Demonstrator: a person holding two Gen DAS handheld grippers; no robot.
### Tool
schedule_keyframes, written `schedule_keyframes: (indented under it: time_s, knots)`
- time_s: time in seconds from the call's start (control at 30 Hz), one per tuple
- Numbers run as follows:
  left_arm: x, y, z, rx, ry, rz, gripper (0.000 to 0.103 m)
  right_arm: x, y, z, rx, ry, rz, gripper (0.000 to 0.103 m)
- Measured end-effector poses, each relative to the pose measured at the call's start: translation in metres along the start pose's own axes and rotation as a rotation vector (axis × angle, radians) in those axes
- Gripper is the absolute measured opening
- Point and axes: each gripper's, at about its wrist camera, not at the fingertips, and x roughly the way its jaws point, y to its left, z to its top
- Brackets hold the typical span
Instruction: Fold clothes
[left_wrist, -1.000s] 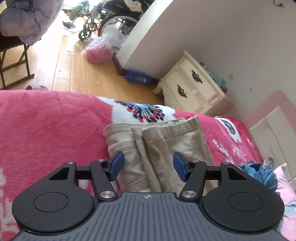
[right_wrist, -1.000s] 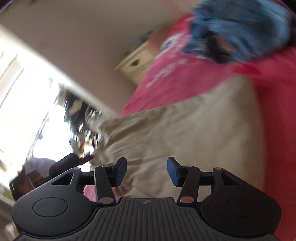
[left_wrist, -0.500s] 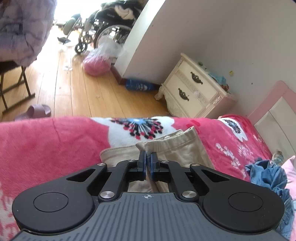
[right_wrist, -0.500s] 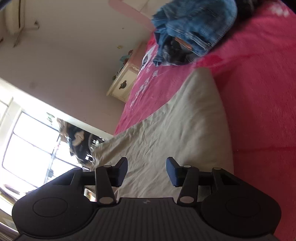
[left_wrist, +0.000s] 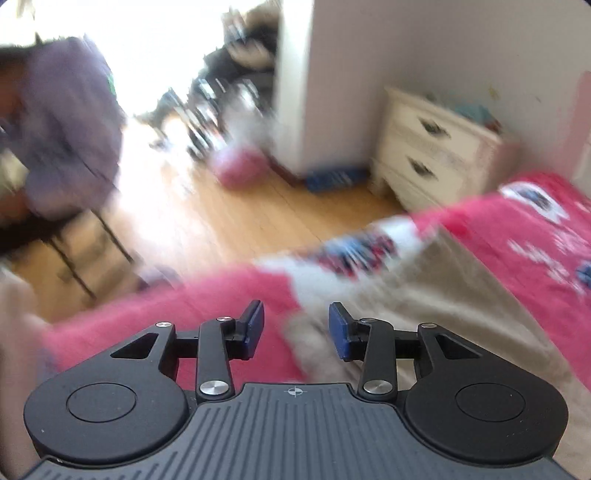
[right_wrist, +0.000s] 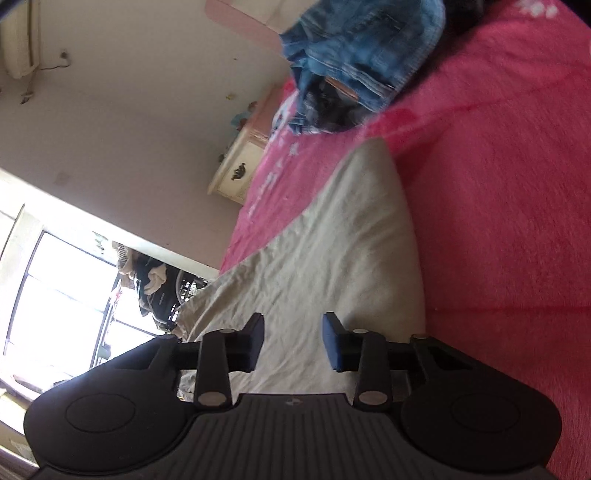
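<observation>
A pink blanket (right_wrist: 509, 206) covers the bed and fills most of both views, and on it lies the beige garment (right_wrist: 332, 251), a pair of trousers folded into a long flat slab. In the right wrist view the beige cloth runs away from directly under the right gripper (right_wrist: 292, 341), narrowing toward a rounded far end. That gripper's jaws have just been closing and now stand partly apart; the cloth shows through the gap beneath them, but the pads do not press on it. In the left wrist view the left gripper (left_wrist: 295, 328) sits over the near left edge of the beige garment (left_wrist: 443, 295), with pink blanket (left_wrist: 221, 295) under its left finger and cloth under its right. Its jaws have just been opening and stand partly apart with nothing clamped between them. This view is badly smeared, so the garment's folds and the blanket's white flowered patch (left_wrist: 354, 247) are hard to make out. Beyond the trousers a crumpled blue denim garment (right_wrist: 362, 48) lies on the blanket, cut off by the top edge. A cream bedside cabinet (left_wrist: 436, 147) with two shut drawers stands past the bed, on the wooden floor (left_wrist: 229, 221).
</observation>
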Motion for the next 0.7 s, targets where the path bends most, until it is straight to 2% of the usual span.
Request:
schedule_keyframes:
  time_s: [0.07, 0.13, 0.17, 0.23, 0.3, 0.43, 0.53, 0.6, 0.7]
  knots:
    - [-0.015, -0.009, 0.003, 0.034, -0.041, -0.056, 0.042, 0.001, 0.007, -0.003, -0.044, 0.016, 0.01, 0.029]
    - [-0.016, -0.029, 0.001, 0.095, -0.015, -0.136, 0.042, 0.006, 0.015, -0.011, -0.102, 0.066, -0.033, 0.025]
    - [-0.011, -0.041, -0.003, 0.134, 0.016, -0.15, 0.042, 0.008, 0.019, -0.016, -0.126, 0.091, -0.066, 0.023]
    - [0.005, -0.066, -0.014, 0.215, 0.088, -0.126, 0.042, 0.007, 0.025, -0.027, -0.15, 0.128, -0.136, 0.023]
    - [0.024, -0.077, -0.025, 0.267, 0.132, -0.05, 0.042, -0.001, 0.03, -0.037, -0.15, 0.154, -0.2, 0.019]
    - [0.037, -0.075, -0.034, 0.256, 0.129, -0.02, 0.042, -0.023, 0.038, -0.061, -0.11, 0.252, -0.267, 0.019]
    - [0.034, -0.08, -0.035, 0.302, 0.126, -0.002, 0.042, -0.032, 0.032, -0.081, -0.026, 0.369, -0.332, 0.023]
    - [0.031, -0.083, -0.033, 0.315, 0.132, 0.006, 0.042, -0.041, 0.034, -0.08, -0.013, 0.35, -0.319, 0.023]
    - [0.018, -0.081, -0.027, 0.296, 0.129, -0.005, 0.042, -0.061, 0.042, -0.063, -0.081, 0.18, -0.326, 0.023]
